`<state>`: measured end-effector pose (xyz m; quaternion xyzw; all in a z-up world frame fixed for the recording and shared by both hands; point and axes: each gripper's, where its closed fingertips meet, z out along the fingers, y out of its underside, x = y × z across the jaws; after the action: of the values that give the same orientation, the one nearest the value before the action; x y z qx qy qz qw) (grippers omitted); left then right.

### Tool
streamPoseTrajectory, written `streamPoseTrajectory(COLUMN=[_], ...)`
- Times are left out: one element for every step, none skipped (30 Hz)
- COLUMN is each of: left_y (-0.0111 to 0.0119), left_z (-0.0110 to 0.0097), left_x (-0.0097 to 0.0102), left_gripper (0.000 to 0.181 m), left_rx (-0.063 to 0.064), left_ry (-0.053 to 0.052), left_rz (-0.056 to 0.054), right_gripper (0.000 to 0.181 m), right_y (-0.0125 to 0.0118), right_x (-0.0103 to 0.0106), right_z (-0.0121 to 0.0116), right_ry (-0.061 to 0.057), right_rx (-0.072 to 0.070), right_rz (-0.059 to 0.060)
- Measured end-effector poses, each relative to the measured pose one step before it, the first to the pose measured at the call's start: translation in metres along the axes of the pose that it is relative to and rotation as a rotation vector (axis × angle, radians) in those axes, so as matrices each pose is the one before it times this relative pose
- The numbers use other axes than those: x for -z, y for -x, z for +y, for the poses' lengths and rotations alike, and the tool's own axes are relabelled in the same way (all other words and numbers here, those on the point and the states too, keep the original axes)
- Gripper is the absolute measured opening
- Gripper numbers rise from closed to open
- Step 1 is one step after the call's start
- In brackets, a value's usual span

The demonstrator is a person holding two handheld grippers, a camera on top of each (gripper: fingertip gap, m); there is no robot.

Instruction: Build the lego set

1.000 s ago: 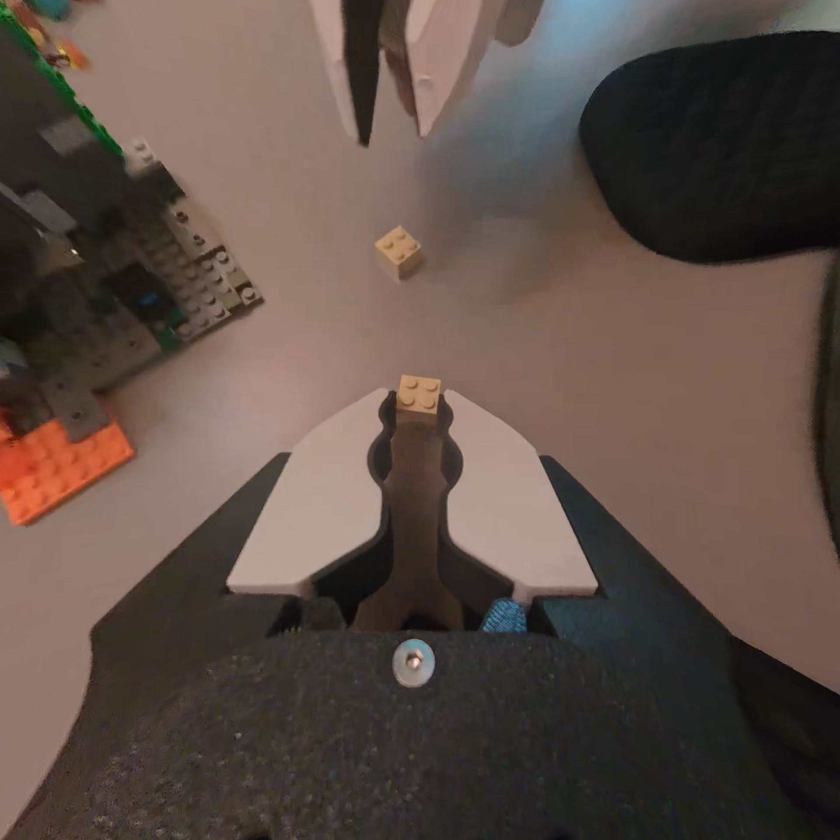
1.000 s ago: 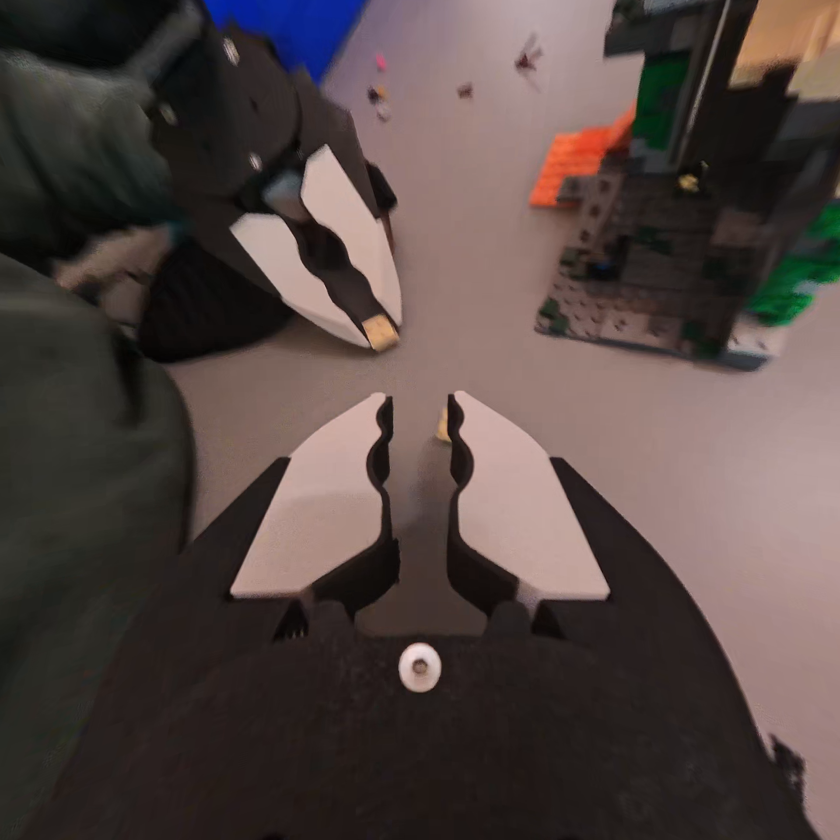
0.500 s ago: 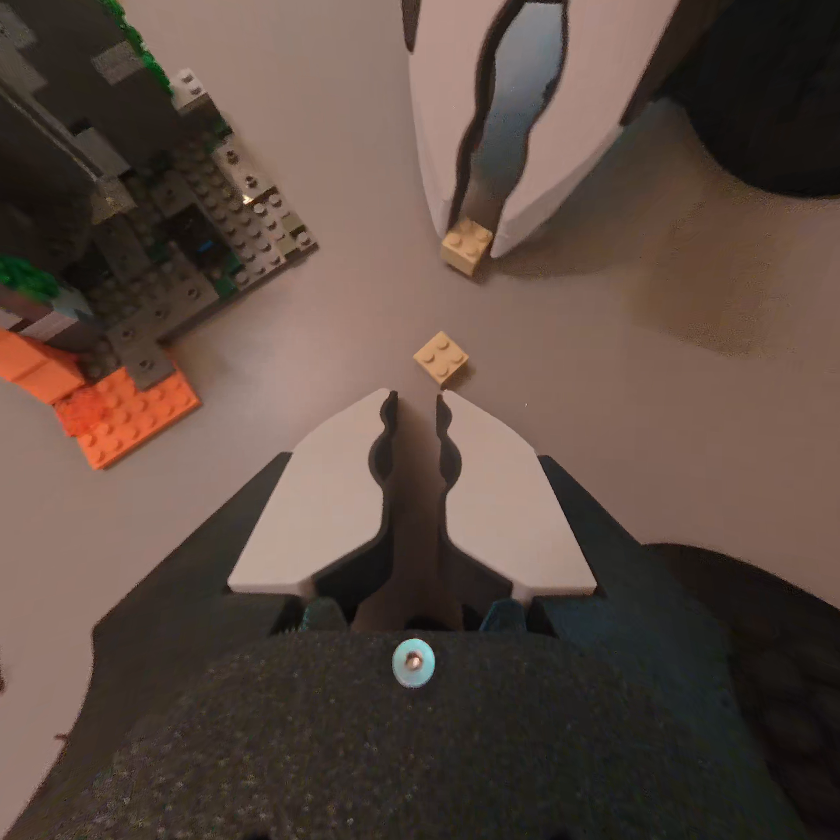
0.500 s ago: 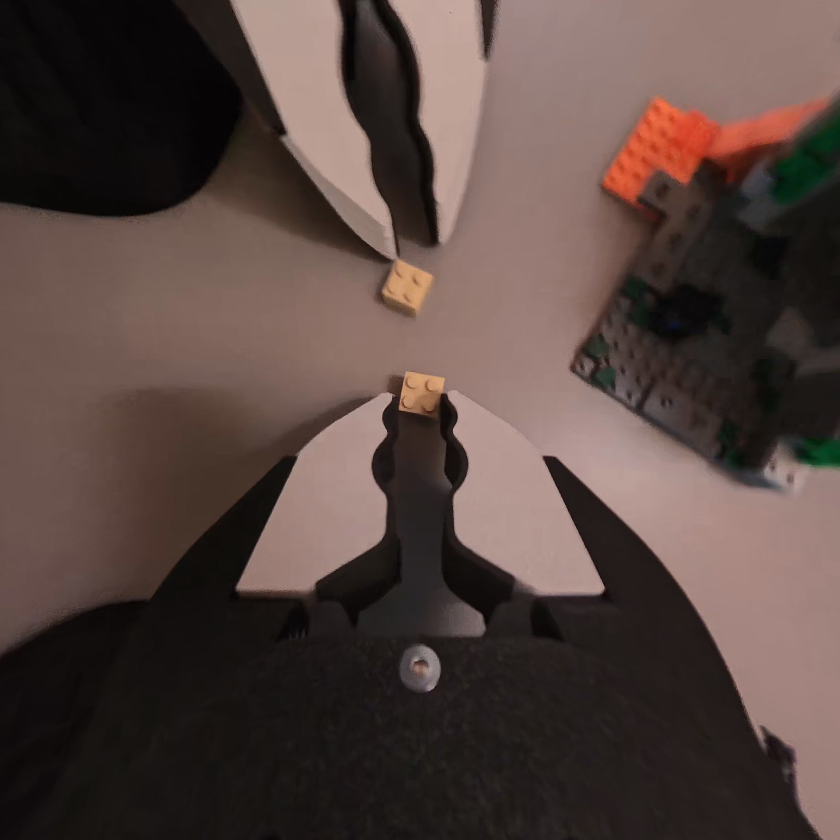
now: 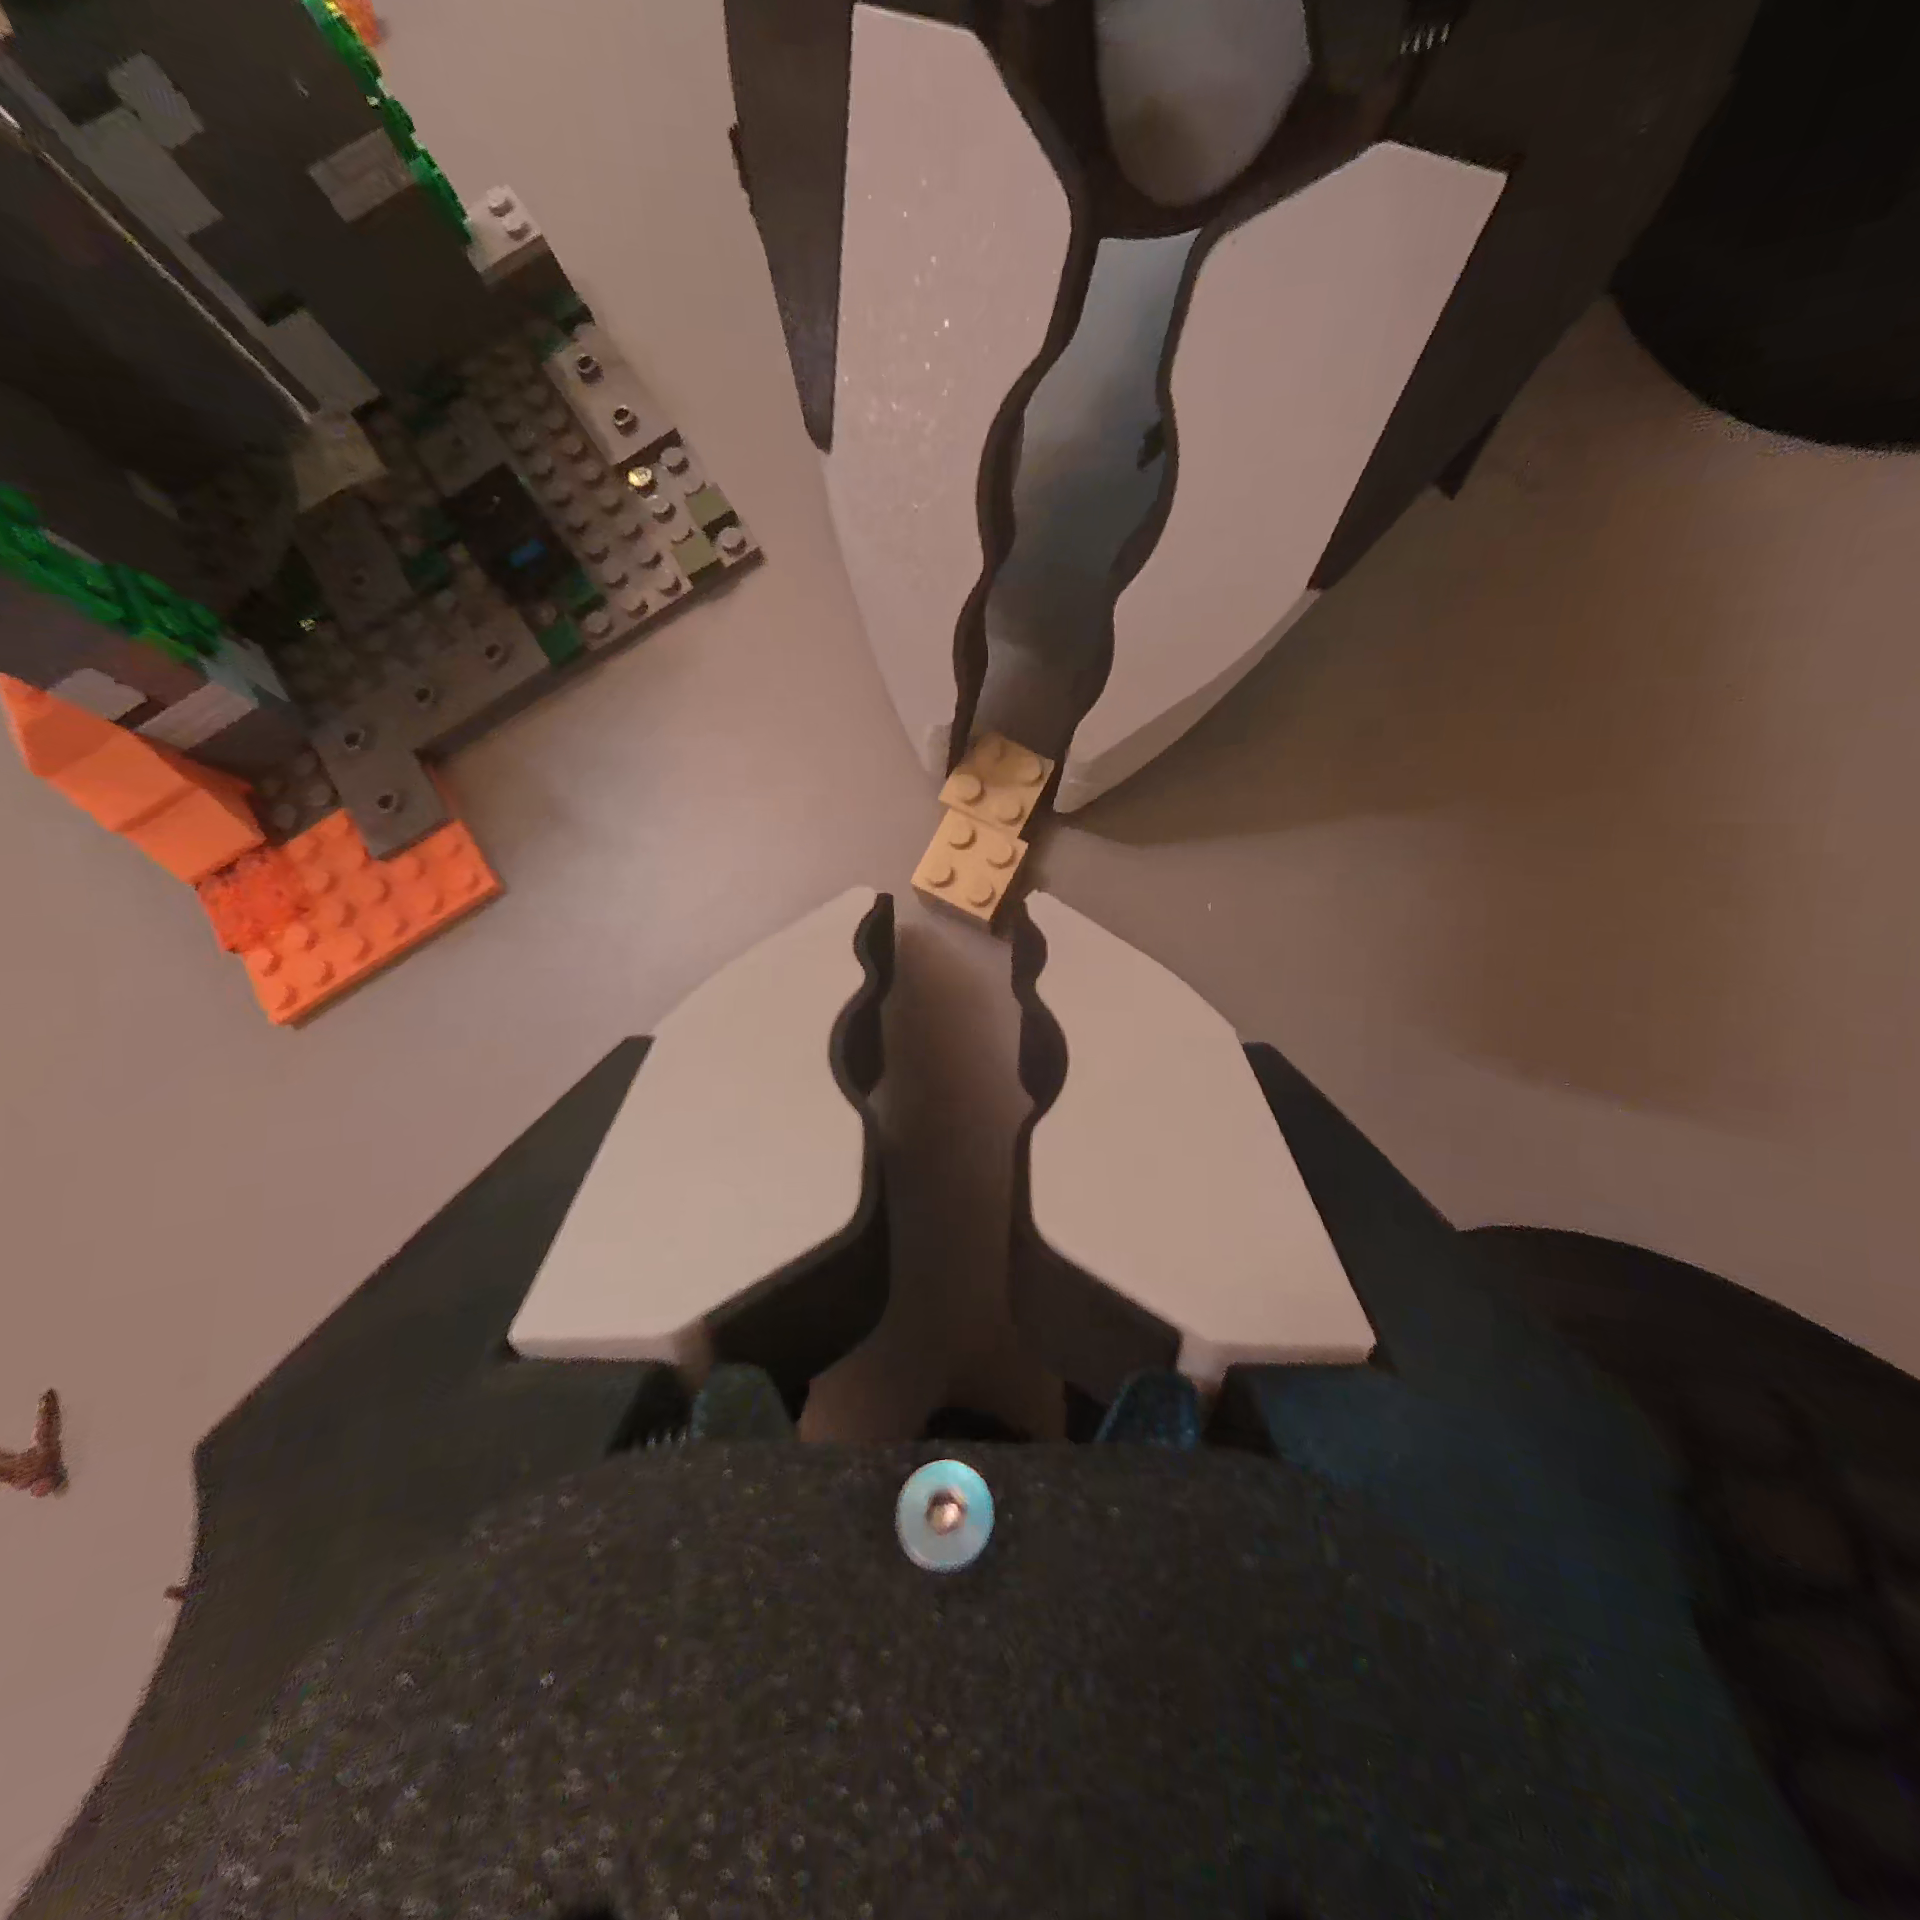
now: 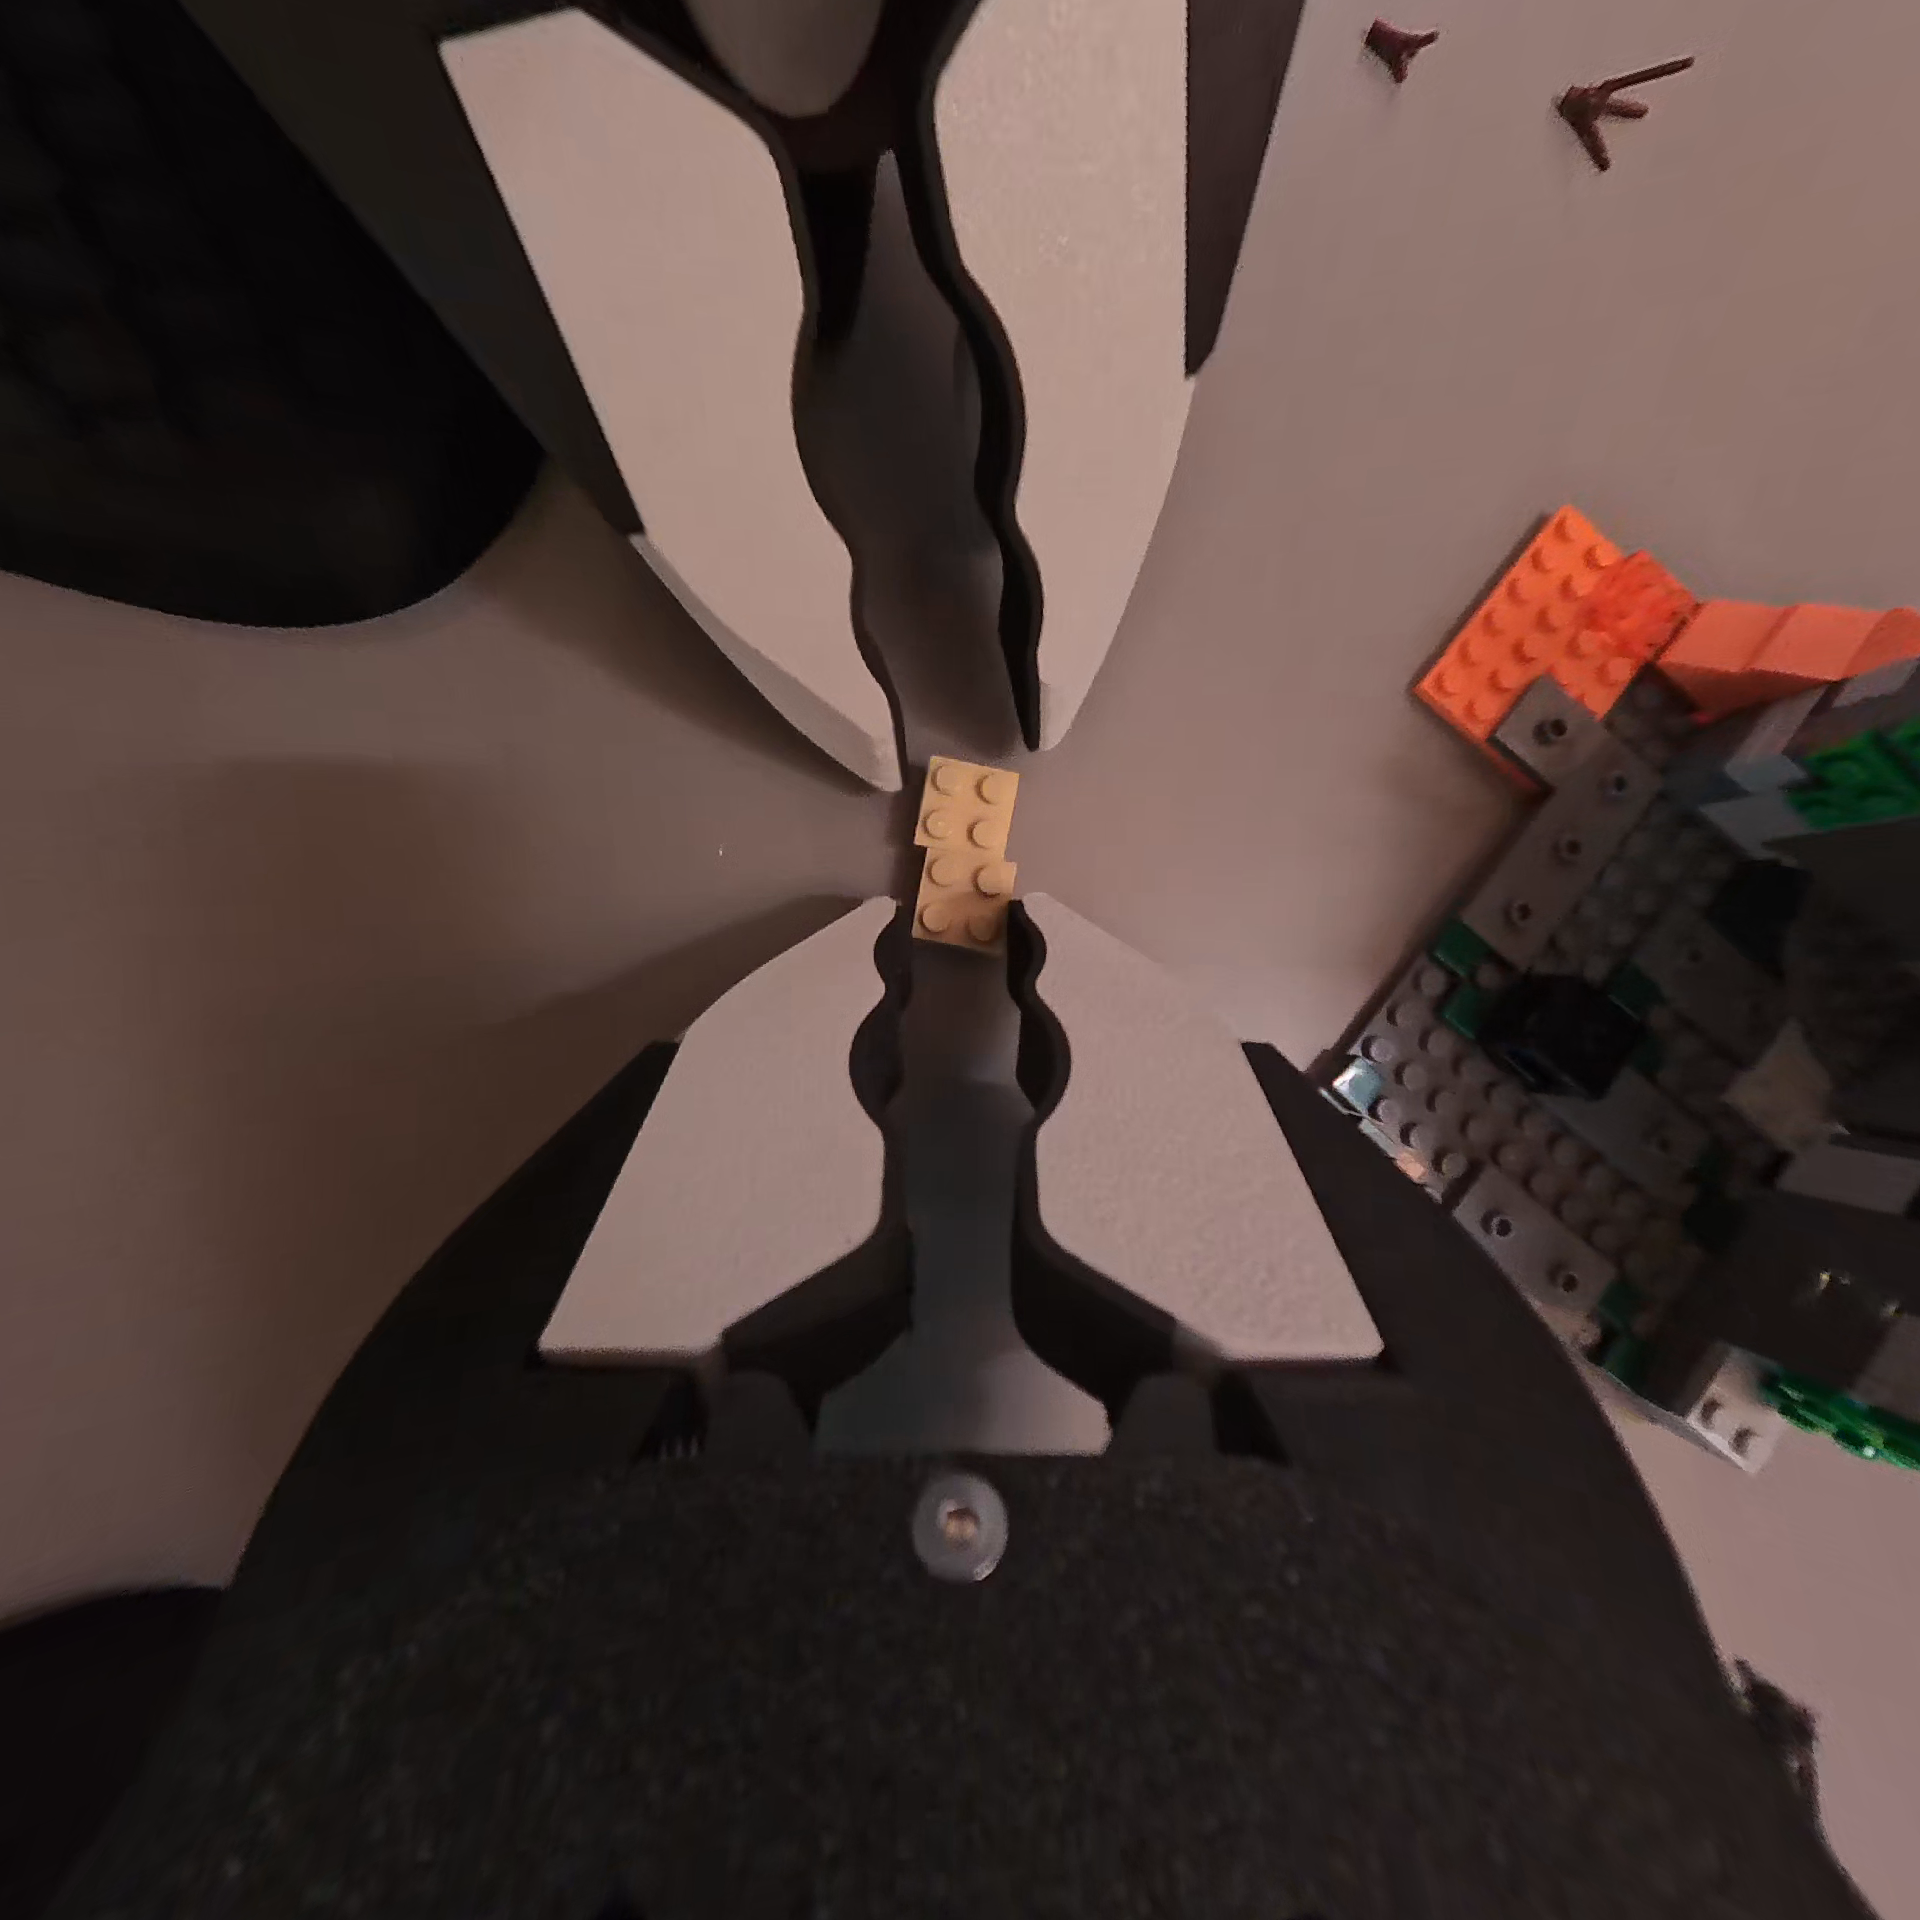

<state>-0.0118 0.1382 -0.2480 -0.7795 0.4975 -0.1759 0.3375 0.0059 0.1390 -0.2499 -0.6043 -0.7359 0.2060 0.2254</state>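
I'm holding one tan brick (image 6: 961,902) pinched in the right gripper (image 6: 956,920), edge touching the second tan brick (image 5: 969,871) lying on the table (image 5: 1455,831). The left gripper (image 5: 951,914), jaws narrowly parted and holding nothing, is pointing straight at that brick; both tips nearly meeting.

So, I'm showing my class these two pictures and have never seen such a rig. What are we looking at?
A person holds two hand-held pincers, each with a camera looking along its two white fingers. One picture is from the left gripper, the other from the right gripper; each also shows the other one opposite. On the grey table stands a part-built Lego model. The right gripper pinches a tan brick. A second tan brick sits right against it, just ahead of the left gripper's open fingers, which hold nothing.
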Motion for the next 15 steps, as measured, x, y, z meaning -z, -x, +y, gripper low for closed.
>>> streamPoseTrajectory(left_y=[0.00007, 0.00051, 0.00036, 0.00036, 0.00037, 0.00016, 0.00077, 0.00136, 0.00149, 0.00204, 0.00309, 0.00488, 0.00655, 0.00881, 0.01250], left_z=[0.00010, 0.00075, 0.00083, -0.00023, -0.00093, -0.00118, -0.00127, -0.00159, -0.00202, -0.00190, -0.00209, -0.00310, -0.00338, -0.00235, -0.00066], left_x=[0.00168, 0.00186, 0.00246, 0.00324, 0.00428, 0.00520, 0.00623, 0.00746, 0.00851, 0.00977, 0.01146, 0.01400, 0.01630, 0.01826, 0.01986], left_gripper=[0.021, 0.021, 0.021, 0.022, 0.022, 0.022, 0.022, 0.023, 0.023, 0.023, 0.023, 0.023, 0.023, 0.022, 0.022], left_rx=[0.0040, 0.0027, 0.0028, 0.0052, 0.0074, 0.0092, 0.0107, 0.0103, 0.0111, 0.0149, 0.0167, 0.0193, 0.0242, 0.0276, 0.0247], left_ry=[-0.0050, 0.0010, 0.0021, -0.0028, -0.0059, -0.0056, -0.0048, -0.0061, -0.0085, -0.0059, -0.0059, -0.0135, -0.0169, -0.0111, -0.0023], left_rz=[-0.0051, -0.0088, -0.0087, -0.0099, -0.0100, -0.0102, -0.0149, -0.0184, -0.0169, -0.0171, -0.0197, -0.0253, -0.0293, -0.0343, -0.0494], right_gripper=[0.017, 0.017, 0.017, 0.017, 0.017, 0.017, 0.017, 0.017, 0.018, 0.023, 0.029, 0.031, 0.033, 0.034, 0.034], right_y=[0.00030, 0.00040, 0.00026, 0.00061, 0.00061, 0.00063, 0.00027, 0.00029, -0.00003, -0.00107, -0.00053, -0.00002, -0.00067, -0.00097, -0.00081], right_x=[0.00026, 0.00064, 0.00089, 0.00098, 0.00103, 0.00094, 0.00074, 0.00057, 0.00022, 0.00006, 0.00069, 0.00171, 0.00292, 0.00391, 0.00467], right_z=[0.00052, 0.00094, 0.00125, 0.00151, 0.00163, 0.00149, 0.00117, 0.00088, 0.00091, 0.00050, -0.00006, -0.00063, -0.00121, -0.00108, -0.00083], right_ry=[0.0024, 0.0052, 0.0056, 0.0051, 0.0049, 0.0036, 0.0025, 0.0019, 0.0030, 0.0022, -0.0023, -0.0078, -0.0154, -0.0171, -0.0180], right_rx=[-0.0039, -0.0034, 0.0005, 0.0018, -0.0009, -0.0014, -0.0003, 0.0024, 0.0038, 0.0006, -0.0017, -0.0025, -0.0036, -0.0068, -0.0107], right_rz=[-0.0054, -0.0046, -0.0022, -0.0027, -0.0041, -0.0047, -0.0021, -0.0017, 0.0012, 0.0074, 0.0025, -0.0011, 0.0041, 0.0050, 0.0034])
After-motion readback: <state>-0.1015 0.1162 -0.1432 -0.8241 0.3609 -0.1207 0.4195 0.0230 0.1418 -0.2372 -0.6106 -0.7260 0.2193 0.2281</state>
